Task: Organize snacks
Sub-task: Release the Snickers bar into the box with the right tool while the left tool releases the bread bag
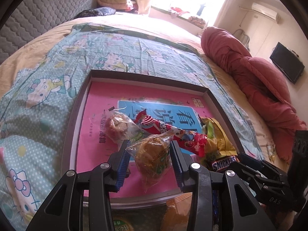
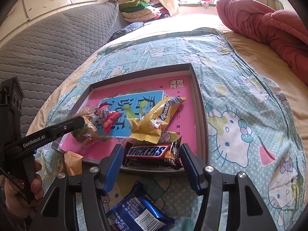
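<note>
Pinching a clear-wrapped bun [image 1: 154,154] in left gripper [image 1: 149,148], right gripper [image 2: 152,154] clamping Snickers bar [image 2: 152,155], blue packet [image 2: 140,209] beside tray [image 2: 202,115].

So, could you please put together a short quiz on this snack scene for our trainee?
1. True or false: the blue packet lies inside the tray.
2. Which snack sits between the fingers of the right claw? A) yellow packet B) Snickers bar C) red packet
3. What sits between the fingers of the left claw?

Key: 1. False, it lies on the blanket in front of the tray. 2. B. 3. The clear-wrapped pastry.
</note>
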Action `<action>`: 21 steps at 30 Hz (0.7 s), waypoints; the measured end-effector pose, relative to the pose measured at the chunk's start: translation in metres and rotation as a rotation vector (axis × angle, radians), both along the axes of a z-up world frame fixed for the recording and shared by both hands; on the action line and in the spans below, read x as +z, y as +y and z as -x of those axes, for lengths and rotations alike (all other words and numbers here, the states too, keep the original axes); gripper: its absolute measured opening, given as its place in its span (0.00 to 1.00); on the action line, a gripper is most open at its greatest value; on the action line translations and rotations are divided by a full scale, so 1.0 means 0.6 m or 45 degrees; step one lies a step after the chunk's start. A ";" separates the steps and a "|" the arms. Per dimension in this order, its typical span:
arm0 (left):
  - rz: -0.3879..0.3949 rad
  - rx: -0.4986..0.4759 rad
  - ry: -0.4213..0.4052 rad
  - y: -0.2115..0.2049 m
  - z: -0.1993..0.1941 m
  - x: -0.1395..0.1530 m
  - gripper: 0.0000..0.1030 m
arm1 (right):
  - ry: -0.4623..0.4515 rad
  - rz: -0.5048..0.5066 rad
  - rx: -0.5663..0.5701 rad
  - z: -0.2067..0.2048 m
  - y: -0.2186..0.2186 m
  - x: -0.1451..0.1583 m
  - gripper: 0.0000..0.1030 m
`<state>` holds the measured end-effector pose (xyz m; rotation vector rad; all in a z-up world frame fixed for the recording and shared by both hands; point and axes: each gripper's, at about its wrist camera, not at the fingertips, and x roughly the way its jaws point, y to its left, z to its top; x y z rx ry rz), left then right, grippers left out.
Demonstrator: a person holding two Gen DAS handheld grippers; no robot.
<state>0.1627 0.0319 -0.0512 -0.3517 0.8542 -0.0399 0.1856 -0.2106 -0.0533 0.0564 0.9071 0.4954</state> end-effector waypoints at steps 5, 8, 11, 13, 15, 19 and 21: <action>0.009 0.005 0.008 0.001 0.002 0.000 0.42 | -0.010 -0.005 -0.004 0.000 -0.003 0.004 0.58; 0.007 -0.001 0.018 -0.001 0.002 0.000 0.42 | -0.017 -0.009 -0.009 0.001 -0.005 0.007 0.58; 0.009 -0.009 0.028 -0.004 0.003 0.000 0.43 | -0.024 -0.011 -0.019 0.001 -0.007 0.009 0.58; -0.004 -0.017 0.029 -0.008 0.004 0.001 0.45 | -0.028 -0.013 -0.027 0.000 -0.009 0.011 0.58; -0.009 -0.022 0.033 -0.010 0.005 0.002 0.48 | -0.028 -0.010 -0.029 -0.001 -0.010 0.012 0.58; -0.008 -0.026 0.045 -0.012 0.007 0.004 0.54 | -0.026 -0.017 -0.030 -0.001 -0.009 0.013 0.58; -0.010 -0.028 0.049 -0.013 0.007 0.006 0.58 | -0.027 -0.020 -0.030 0.000 -0.010 0.012 0.59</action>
